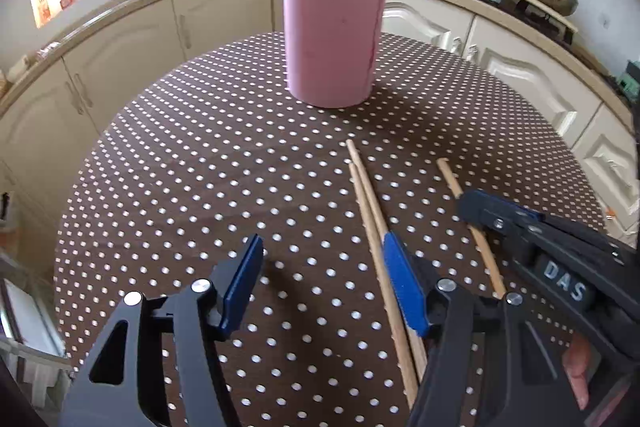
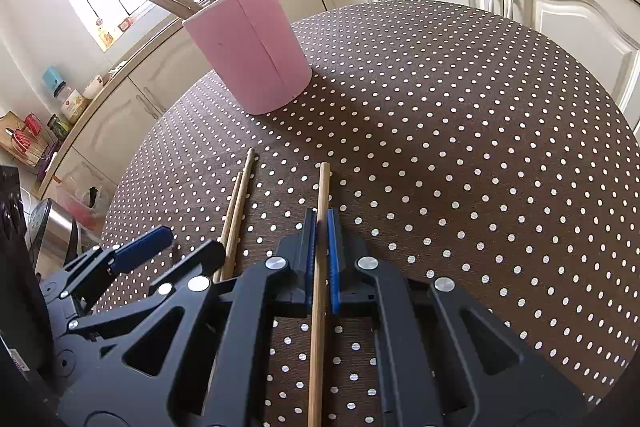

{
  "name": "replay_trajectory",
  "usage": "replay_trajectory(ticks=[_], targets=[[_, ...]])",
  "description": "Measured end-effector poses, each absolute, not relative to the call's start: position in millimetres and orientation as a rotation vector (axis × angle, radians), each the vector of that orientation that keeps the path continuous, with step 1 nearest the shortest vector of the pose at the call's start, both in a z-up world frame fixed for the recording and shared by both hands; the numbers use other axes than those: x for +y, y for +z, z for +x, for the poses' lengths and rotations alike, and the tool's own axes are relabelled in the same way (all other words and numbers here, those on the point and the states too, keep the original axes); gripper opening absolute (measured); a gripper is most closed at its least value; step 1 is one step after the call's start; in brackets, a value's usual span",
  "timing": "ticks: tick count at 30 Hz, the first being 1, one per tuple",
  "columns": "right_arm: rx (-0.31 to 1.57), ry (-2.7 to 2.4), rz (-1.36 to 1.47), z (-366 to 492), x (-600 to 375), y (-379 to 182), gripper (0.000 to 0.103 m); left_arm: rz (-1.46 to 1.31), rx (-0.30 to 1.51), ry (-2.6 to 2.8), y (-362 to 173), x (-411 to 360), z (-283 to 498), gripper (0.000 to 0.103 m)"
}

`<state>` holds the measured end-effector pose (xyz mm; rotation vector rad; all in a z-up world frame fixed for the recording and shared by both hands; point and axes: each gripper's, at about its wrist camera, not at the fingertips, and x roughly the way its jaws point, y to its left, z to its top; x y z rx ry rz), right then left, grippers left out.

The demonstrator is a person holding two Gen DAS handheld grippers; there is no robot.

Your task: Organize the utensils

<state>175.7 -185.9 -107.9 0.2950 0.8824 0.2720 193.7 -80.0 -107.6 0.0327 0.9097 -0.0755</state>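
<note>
My right gripper (image 2: pixel 322 227) has its fingers clamped on a single wooden chopstick (image 2: pixel 322 187), whose tip pokes out toward 12 o'clock over the dotted counter (image 2: pixel 460 155). At about 10 o'clock from that grip, two more chopsticks (image 2: pixel 238 203) lie side by side on the cloth. My left gripper (image 1: pixel 324 247) sits over them with its fingers apart, nothing between the blue pads; its right pad (image 1: pixel 402 283) rests just beside the pair, whether touching I cannot tell. The pink holder (image 1: pixel 332 39) stands upright at 12 o'clock, well apart from both grippers, with several chopsticks already leaning out of it
</note>
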Motion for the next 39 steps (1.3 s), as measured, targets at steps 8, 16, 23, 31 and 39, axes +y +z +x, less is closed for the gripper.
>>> replay_trajectory(ticks=[8, 16, 23, 31, 39], targets=[[0.883, 0.267, 0.293, 178.6, -181.4, -107.6, 0.006, 0.055, 0.924, -0.059, -110.8, -87.5, 207.7, 0.054], [0.881, 0.273, 0.295, 177.9, -182.5, -106.7, 0.006, 0.031, 0.907, -0.090, -108.8, -83.9, 205.6, 0.006], [0.789, 0.222, 0.218, 164.6, -174.1, -91.5, 0.006, 0.004, 0.827, -0.158, -94.5, -80.4, 190.5, 0.006], [0.717, 0.188, 0.231, 157.8, -182.6, -72.4, 0.006, -0.020, 0.682, -0.197, -64.7, -75.6, 175.4, 0.006], [0.601, 0.171, 0.231, 149.3, -193.6, -33.4, 0.006, -0.044, 0.522, -0.188, -25.8, -66.1, 165.0, 0.006]])
